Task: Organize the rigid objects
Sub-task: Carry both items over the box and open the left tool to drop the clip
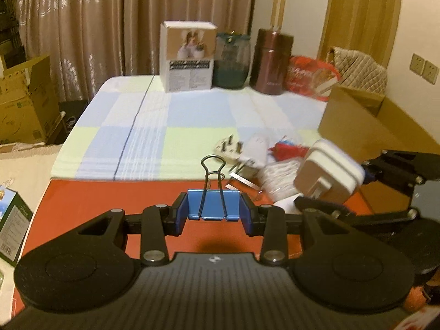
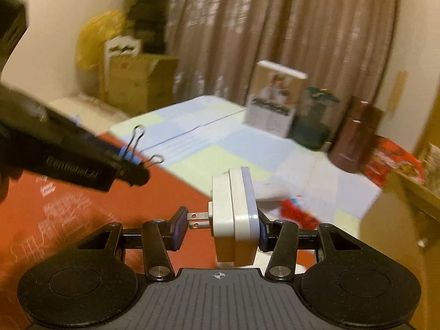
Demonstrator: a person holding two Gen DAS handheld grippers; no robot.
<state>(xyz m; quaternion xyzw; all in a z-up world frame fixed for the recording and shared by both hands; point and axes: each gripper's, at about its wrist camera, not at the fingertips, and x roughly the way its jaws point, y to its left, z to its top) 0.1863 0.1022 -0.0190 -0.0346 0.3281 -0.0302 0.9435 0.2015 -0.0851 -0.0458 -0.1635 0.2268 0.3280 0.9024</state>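
1. Brown curtains [image 1: 82,22] fill the upper left of the left wrist view, and below them a table runs toward me, spread with a pale checked cloth [image 1: 154,126] of blue, green and white squares.
2. Nearer me, in the lower half of both views, a red surface [image 1: 110,206] lies at the cloth's near edge.
3. Along the far edge of the table, at upper centre, stand a white printed box [image 1: 188,55], a dark glass jar [image 1: 232,60] and a maroon canister [image 1: 272,60], side by side.
4. My left gripper [image 1: 214,214] is closed on a blue binder clip [image 1: 213,205]; its blue pads press both sides of the clip body, and the black wire handles stand up above it.
5. My right gripper [image 2: 220,224] is clamped on a white plug adapter [image 2: 233,217], held sideways, with its two flat metal prongs pointing to the left finger's pad.
6. In the left wrist view, that adapter sits at the right of centre, raised above the table.
7. On the cloth at centre right lie another white plug [image 1: 229,147] with prongs up, a white charger [image 1: 257,151] and some red packaging [image 1: 288,150], close together and blurred.
8. A cardboard box [image 1: 357,115] stands at the right edge of the table.
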